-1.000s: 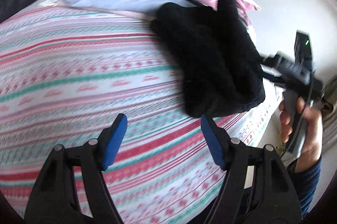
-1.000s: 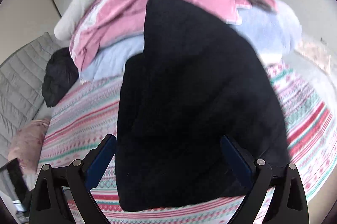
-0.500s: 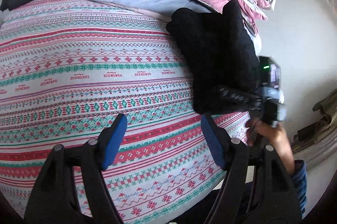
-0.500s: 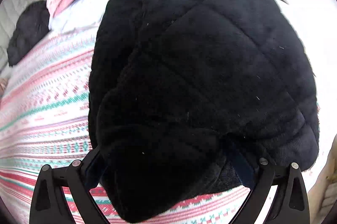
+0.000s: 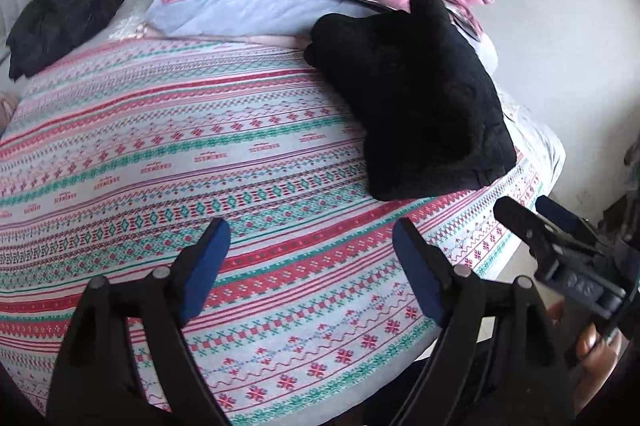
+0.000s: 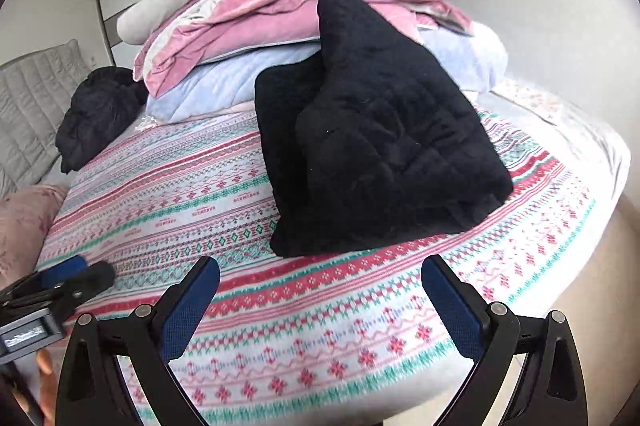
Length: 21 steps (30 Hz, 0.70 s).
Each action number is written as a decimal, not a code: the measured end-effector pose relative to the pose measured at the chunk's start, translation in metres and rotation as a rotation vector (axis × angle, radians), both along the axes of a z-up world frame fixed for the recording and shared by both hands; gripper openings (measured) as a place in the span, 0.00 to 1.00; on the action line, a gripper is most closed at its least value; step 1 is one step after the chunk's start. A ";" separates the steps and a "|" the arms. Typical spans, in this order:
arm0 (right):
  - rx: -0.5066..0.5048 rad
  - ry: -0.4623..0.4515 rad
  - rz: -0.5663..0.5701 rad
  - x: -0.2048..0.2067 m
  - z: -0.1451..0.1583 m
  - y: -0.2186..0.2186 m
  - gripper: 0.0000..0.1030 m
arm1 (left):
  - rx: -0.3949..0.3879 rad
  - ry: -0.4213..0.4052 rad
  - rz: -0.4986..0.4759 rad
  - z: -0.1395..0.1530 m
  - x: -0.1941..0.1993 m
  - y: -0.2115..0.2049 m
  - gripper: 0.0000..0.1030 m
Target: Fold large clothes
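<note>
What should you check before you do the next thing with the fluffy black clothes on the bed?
1. Left gripper empty, jaws apart: ok.
2. Right gripper empty, jaws apart: ok.
3. Black garment folded into a bundle and lying on the striped bedspread: ok.
4. Bundle lying flat: not ok, its far corner leans up against the pile of pink and blue bedding.
5. Bundle safely away from the bed edge: ok, a strip of bedspread shows on its near side.
6. Next thing to fold: cannot tell; another dark heap sits at the far side of the bed, but what it is stays unclear.
</note>
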State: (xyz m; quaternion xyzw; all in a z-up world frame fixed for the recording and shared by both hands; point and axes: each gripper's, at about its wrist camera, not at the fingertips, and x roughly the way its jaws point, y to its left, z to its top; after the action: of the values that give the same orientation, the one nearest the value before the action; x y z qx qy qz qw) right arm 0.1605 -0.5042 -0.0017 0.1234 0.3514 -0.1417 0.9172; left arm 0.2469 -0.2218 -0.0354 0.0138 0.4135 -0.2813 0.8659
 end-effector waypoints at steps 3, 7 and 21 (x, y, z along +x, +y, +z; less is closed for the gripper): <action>-0.072 0.000 -0.026 -0.007 0.009 0.003 0.99 | 0.029 -0.038 -0.005 0.004 -0.011 -0.009 0.83; -0.095 -0.011 -0.099 -0.027 0.021 0.000 0.99 | 0.069 -0.117 0.008 0.012 -0.023 -0.015 0.86; -0.112 -0.037 -0.183 -0.040 0.031 0.003 0.99 | 0.041 -0.199 0.018 0.023 -0.022 -0.014 0.98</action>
State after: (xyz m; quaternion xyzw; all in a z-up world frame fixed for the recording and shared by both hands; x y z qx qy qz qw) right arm 0.1201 -0.5014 0.0289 0.1061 0.3132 -0.2422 0.9121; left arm 0.2250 -0.2356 -0.0121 0.0557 0.3313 -0.2621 0.9047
